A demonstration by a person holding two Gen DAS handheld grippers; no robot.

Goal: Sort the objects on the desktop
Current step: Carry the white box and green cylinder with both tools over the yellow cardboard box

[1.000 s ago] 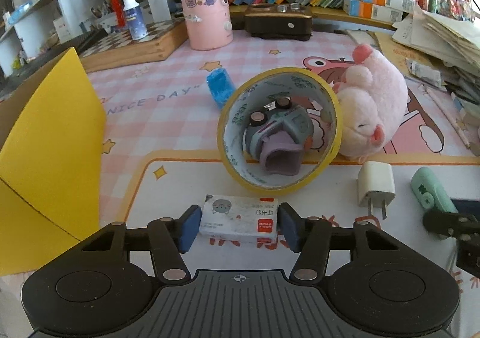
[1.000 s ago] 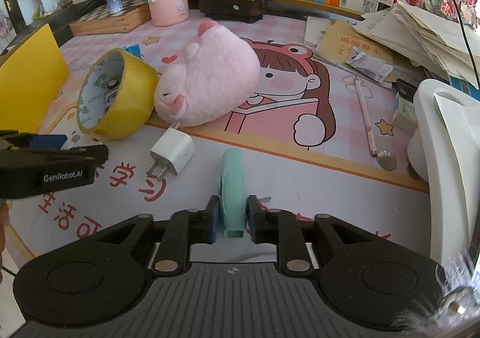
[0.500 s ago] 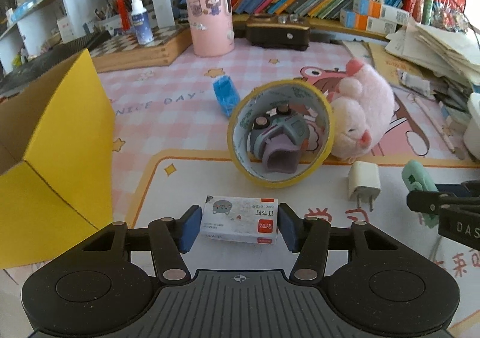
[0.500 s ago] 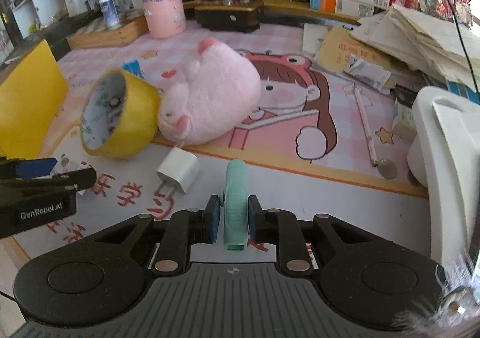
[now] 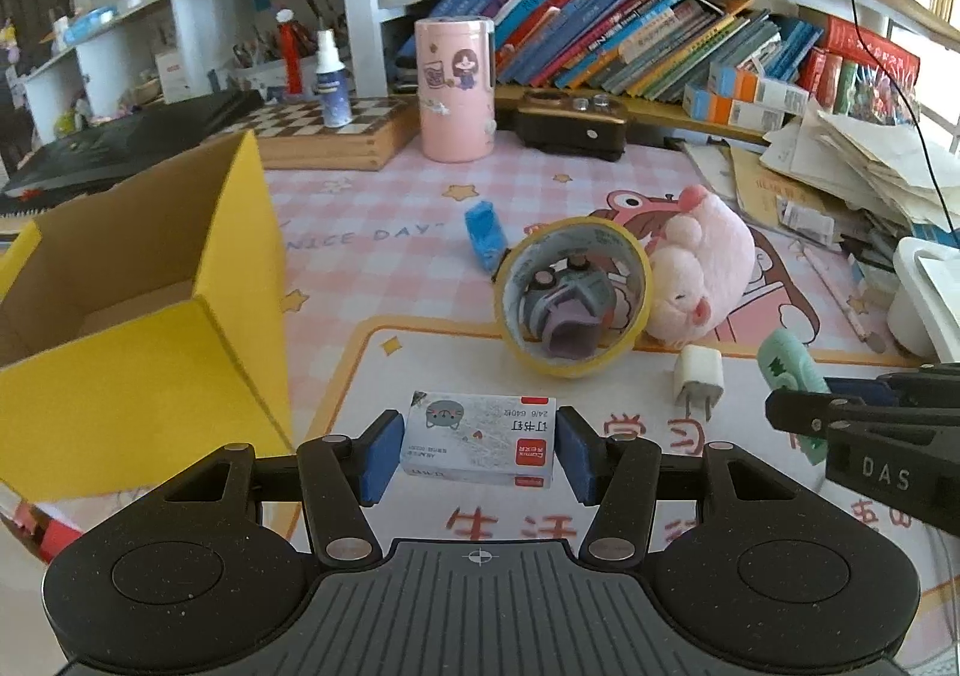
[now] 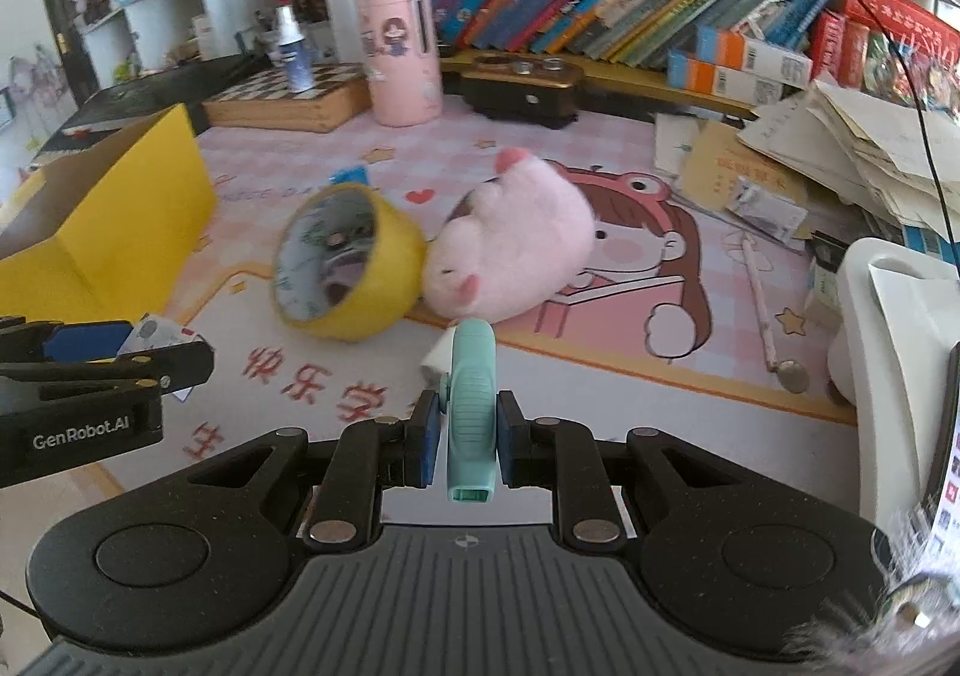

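Charger [image 5: 699, 379] shows whole only in left wrist view

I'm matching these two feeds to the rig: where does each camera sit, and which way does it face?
Left wrist: sits on the left gripper, looking forward and down along its fingers at the staple box it holds; the right gripper shows at the right edge.
Right wrist: sits on the right gripper, looking forward and down at the green tape dispenser it holds; the left gripper shows at the left edge.
Shared: yellow box, tape roll, pink plush, bookshelf.
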